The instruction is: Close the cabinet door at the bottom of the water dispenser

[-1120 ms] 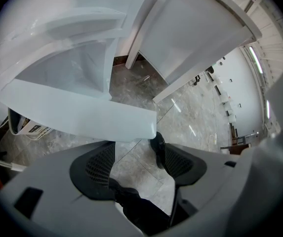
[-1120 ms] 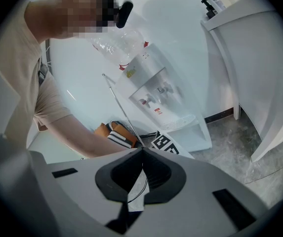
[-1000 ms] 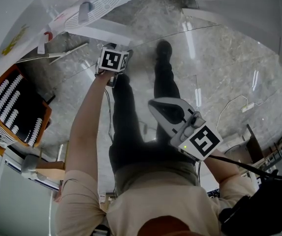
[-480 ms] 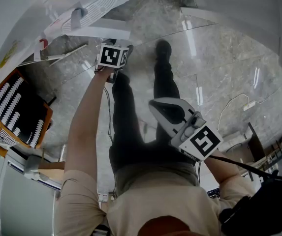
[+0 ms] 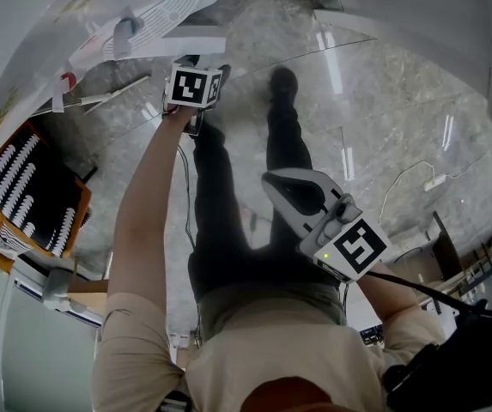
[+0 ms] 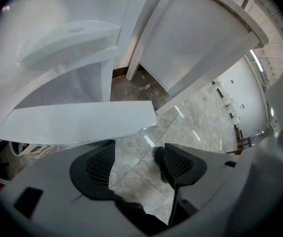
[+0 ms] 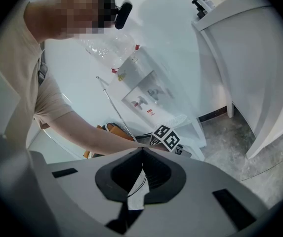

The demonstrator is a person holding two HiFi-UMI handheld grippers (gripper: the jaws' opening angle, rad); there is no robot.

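Water dispenser (image 5: 48,33): white body, far left of the head view.
Cabinet door (image 6: 82,122): white panel at the dispenser's foot, apparently ajar, its edge just beyond the left jaws.
Left gripper (image 6: 140,159): jaws spread, nothing between them.
Right gripper (image 7: 141,151): jaws pressed together, empty.

Bright, cool, even indoor light fills all three views. Long white streaks of glare from overhead lamps lie on the polished stone floor (image 5: 383,101). The white cabinet door (image 6: 82,120) is washed out, almost without shading. Straight lines bow strongly toward every edge, and the corners of both gripper views fall to black. Surfaces nearest the lenses look soft.
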